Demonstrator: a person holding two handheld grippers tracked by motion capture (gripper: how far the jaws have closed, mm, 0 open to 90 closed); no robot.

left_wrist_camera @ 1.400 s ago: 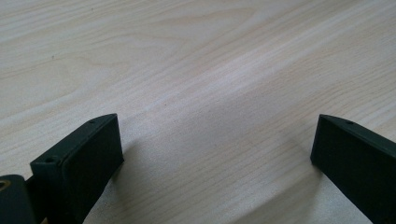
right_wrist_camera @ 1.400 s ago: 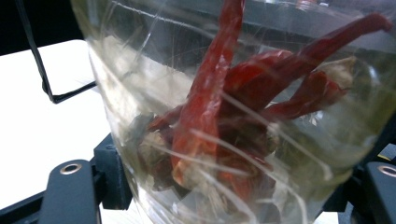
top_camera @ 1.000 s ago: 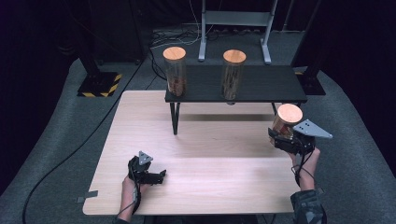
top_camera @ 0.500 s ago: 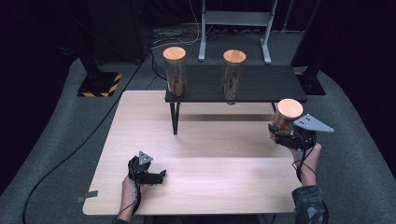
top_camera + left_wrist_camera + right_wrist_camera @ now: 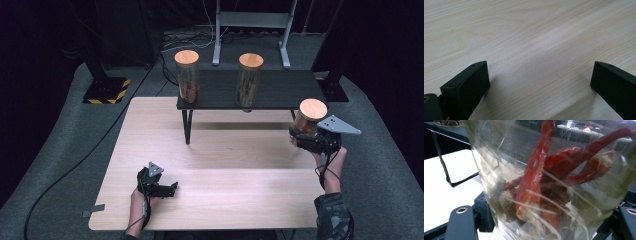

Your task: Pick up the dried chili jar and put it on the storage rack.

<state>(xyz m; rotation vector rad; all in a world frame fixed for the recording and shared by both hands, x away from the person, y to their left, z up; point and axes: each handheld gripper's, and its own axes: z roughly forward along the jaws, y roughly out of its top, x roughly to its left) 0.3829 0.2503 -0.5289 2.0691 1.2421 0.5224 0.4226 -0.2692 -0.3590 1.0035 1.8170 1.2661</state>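
A clear glass jar with a round wooden lid is held above the right end of the light wooden table. My right gripper is shut on its lower body. In the right gripper view the jar sits between the jaws, with dried red chillies inside. My left gripper rests low over the front left of the table, open, with nothing between its fingers but bare wood. Two more wooden-lidded jars stand upright on the black shelf: one at left, one at middle.
The black shelf stands on thin legs over the far part of the table. Its right end, beside the held jar, is bare. A metal stand and cables lie on the grey floor behind. A black and yellow striped block sits far left.
My right gripper has lifted the chilli jar a little and carried it toward the shelf's right end. The left gripper has stayed in place.
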